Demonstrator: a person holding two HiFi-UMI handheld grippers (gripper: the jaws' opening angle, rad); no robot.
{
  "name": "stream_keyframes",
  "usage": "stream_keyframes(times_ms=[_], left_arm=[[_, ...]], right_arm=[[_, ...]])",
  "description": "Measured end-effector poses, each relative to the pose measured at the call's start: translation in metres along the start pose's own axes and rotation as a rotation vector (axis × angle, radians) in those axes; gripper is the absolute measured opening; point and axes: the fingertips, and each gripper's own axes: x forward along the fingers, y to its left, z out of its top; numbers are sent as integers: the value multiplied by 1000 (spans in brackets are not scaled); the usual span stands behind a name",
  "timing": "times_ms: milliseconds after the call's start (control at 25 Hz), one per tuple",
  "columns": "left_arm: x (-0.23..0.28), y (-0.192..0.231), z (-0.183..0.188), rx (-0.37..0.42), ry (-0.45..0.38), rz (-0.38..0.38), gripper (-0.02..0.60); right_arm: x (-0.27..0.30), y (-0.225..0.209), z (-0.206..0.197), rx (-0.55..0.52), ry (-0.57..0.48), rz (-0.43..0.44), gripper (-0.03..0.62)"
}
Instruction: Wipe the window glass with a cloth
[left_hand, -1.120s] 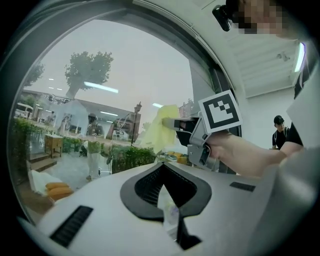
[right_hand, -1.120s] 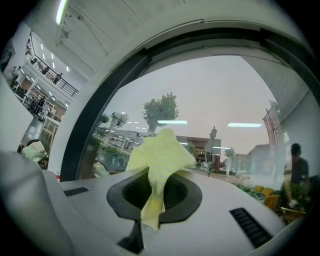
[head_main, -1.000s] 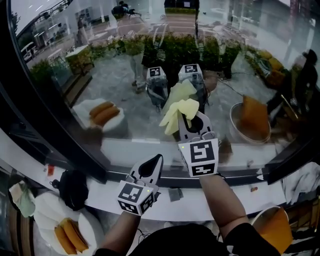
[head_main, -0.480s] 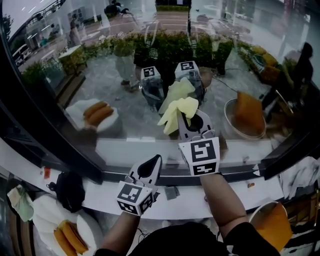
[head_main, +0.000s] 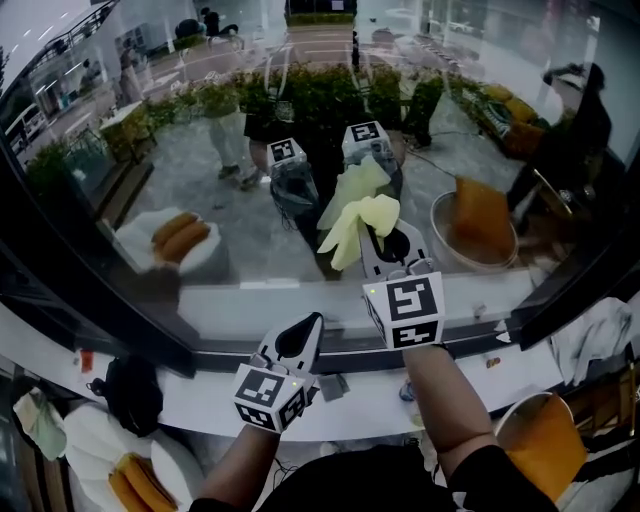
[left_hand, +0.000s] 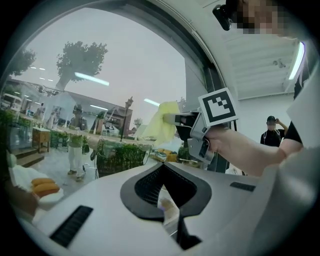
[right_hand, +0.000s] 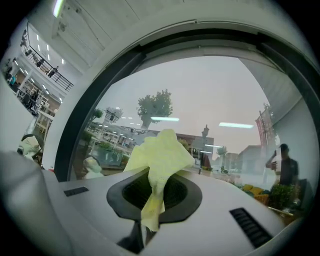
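The right gripper (head_main: 378, 240) pinches a corner of the yellow cloth (head_main: 358, 222) in narrow fingers (right_hand: 190, 197), close against the window glass (head_main: 230, 215). Hard rubbing could tug that small hold loose. The left gripper (head_main: 312, 325), its fingers closed on nothing, hangs below the glass.

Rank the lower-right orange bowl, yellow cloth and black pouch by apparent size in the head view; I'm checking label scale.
1. Orange bowl.
2. Yellow cloth and black pouch look about alike; left unranked.

Bright daylight, glass reflections, fisheye-warped dark edges.
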Motion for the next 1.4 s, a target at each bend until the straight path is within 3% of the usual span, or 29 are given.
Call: stream_keyframes(times_ms=[600, 1400], left_arm=[[60, -68, 8, 19, 9, -36, 8], [118, -154, 13, 49, 36, -86, 8]], right_arm=[[-39, -82, -21, 10, 12, -8, 43], [-101, -208, -57, 42, 49, -94, 43]])
